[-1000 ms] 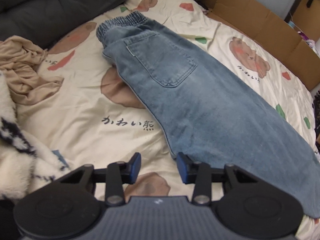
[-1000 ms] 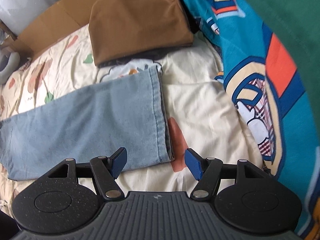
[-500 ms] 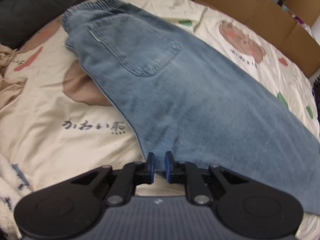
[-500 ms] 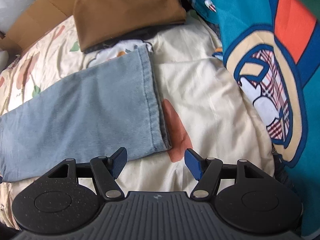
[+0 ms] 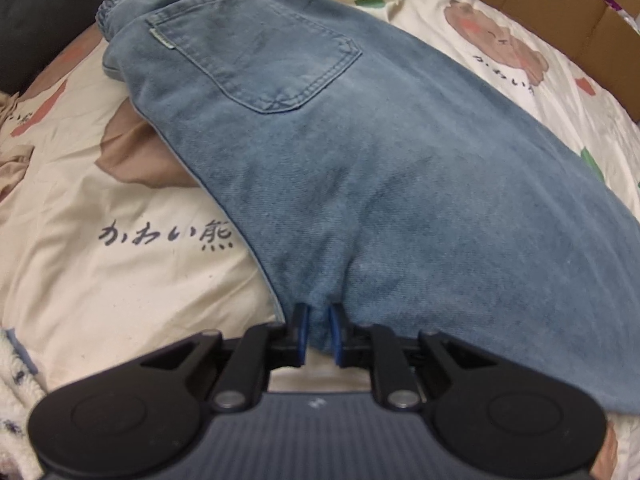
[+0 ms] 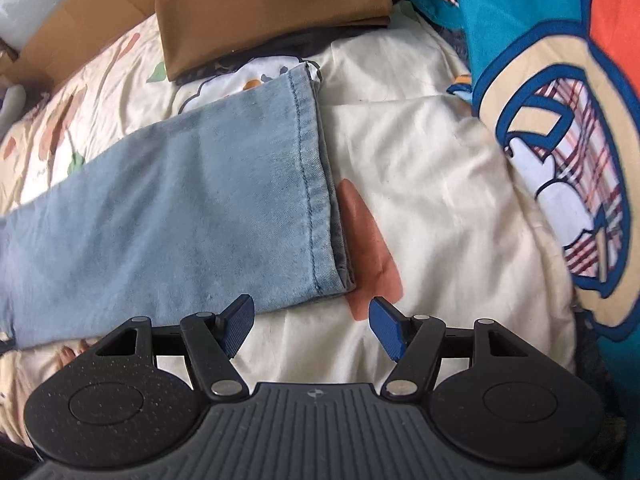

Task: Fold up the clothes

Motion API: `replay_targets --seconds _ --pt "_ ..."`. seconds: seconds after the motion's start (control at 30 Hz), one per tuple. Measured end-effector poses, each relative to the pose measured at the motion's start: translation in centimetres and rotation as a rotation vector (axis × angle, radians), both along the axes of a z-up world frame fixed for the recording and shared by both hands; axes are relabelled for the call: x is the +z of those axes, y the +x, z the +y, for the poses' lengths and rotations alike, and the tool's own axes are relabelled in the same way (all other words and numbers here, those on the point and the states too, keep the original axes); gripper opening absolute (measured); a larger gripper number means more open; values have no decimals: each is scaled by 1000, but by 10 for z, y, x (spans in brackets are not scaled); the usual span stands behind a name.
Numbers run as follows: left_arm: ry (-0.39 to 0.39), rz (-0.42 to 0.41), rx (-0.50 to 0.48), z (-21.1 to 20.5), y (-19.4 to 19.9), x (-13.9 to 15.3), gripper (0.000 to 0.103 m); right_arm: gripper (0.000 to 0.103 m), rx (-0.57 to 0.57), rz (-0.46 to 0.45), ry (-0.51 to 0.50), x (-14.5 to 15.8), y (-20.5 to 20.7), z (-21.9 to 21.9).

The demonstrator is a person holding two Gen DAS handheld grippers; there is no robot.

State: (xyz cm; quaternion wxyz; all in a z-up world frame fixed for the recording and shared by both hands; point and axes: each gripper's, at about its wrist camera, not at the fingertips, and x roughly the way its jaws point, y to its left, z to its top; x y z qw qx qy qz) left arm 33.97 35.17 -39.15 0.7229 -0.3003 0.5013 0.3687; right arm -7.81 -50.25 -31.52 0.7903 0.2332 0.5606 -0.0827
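Note:
Light blue jeans lie flat on a cream bear-print sheet, elastic waistband at the far left and back pocket facing up. My left gripper points steeply down at their near edge. A pinch of denim sits between its blue pads, and the jaws are opening slightly. In the right wrist view, the leg of the jeans ends in a stitched hem. My right gripper hovers open just in front of the hem's near corner, with nothing between its fingers.
A folded brown cloth on dark garments lies beyond the hem. A teal cartoon blanket rises at the right. Cardboard borders the far side of the bed. A beige garment and white fuzzy fabric lie at the left.
My left gripper came down onto the jeans' near edge and its jaws closed from wide apart onto the denim. The right gripper sank toward the hem, jaws unchanged.

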Motion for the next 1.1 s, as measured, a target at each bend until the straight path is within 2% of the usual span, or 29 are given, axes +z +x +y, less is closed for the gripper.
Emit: replay_targets --seconds 0.1,0.13,0.2,0.33,0.47,0.57,0.73,0.83,0.93,1.1 --pt "-1 1 -11 -1 -2 8 19 70 -12 -22 26 -7 2 -3" --pt "-3 2 -13 -2 -3 10 24 70 -18 -30 42 -10 3 -4" --pt "-11 2 -20 -4 -5 14 25 70 -43 -40 77 -17 3 -8" --pt "-18 9 -31 -8 -7 23 26 70 -200 -55 184 -37 -8 -21" --pt "-36 -14 12 -7 -9 31 42 70 -361 -119 357 -59 -25 -33" --pt "-43 3 1 -10 -8 33 42 69 -452 -166 446 -74 -34 -38" --pt "-56 5 8 -14 -6 40 43 68 -589 -238 534 -92 -46 -40" --pt "-50 3 -8 -14 -3 47 44 65 -615 -269 572 -93 -48 -39" --pt "-45 7 -9 -13 -2 49 44 63 -577 -298 596 -85 -49 -42" --pt "-42 0 -9 -14 2 54 44 59 -525 -393 708 -71 -55 -54"
